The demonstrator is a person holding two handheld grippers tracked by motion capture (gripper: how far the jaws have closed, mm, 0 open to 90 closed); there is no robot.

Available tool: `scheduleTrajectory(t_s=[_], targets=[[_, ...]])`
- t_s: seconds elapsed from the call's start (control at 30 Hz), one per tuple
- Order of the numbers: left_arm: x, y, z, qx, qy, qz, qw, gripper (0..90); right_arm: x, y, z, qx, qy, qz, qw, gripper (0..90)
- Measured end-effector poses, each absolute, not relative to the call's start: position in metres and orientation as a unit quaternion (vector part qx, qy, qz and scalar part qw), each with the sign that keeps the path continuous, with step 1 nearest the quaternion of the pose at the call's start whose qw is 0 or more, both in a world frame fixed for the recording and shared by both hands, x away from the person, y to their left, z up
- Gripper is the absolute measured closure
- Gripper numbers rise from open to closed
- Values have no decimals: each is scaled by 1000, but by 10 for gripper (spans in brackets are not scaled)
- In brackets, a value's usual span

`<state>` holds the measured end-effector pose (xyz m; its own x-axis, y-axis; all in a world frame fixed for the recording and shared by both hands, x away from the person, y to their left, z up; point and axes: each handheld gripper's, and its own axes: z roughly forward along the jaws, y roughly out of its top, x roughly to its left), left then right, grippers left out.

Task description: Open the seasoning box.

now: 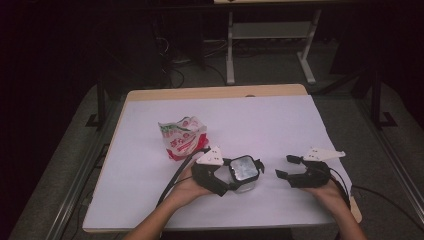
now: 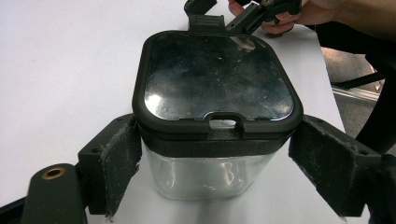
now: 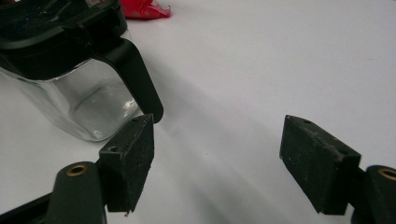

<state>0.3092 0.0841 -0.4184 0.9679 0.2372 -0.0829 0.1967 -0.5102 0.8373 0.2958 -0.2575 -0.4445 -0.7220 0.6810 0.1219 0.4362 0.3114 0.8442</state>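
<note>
Clear jar (image 2: pixel 210 172), black lid (image 2: pixel 217 77) on, between left tongs (image 2: pixel 215 163), inside unclear

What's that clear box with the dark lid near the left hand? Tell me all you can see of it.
The clear container looks like glass or plastic, squarish with rounded corners, and appears empty. A black lid with a shiny top panel closes it, with a small tab at the lid's front edge, and a black handle curves down one side. It stands upright on the white table, between the left gripper fingers, which flank it; whether they press on it I cannot tell.
</note>
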Motion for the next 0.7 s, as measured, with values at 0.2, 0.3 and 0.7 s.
scheduleTrajectory(t_s=[0.2, 0.3, 0.7], targets=[[308, 84, -417, 867, 126, 24, 481, 173, 296, -257, -445, 349, 801, 469, 131, 257], [308, 84, -416, 868, 126, 24, 479, 173, 296, -257, -445, 349, 801, 469, 131, 257], [308, 87, -412, 862, 130, 21, 490, 178, 296, -256, -446, 347, 802, 467, 132, 257]])
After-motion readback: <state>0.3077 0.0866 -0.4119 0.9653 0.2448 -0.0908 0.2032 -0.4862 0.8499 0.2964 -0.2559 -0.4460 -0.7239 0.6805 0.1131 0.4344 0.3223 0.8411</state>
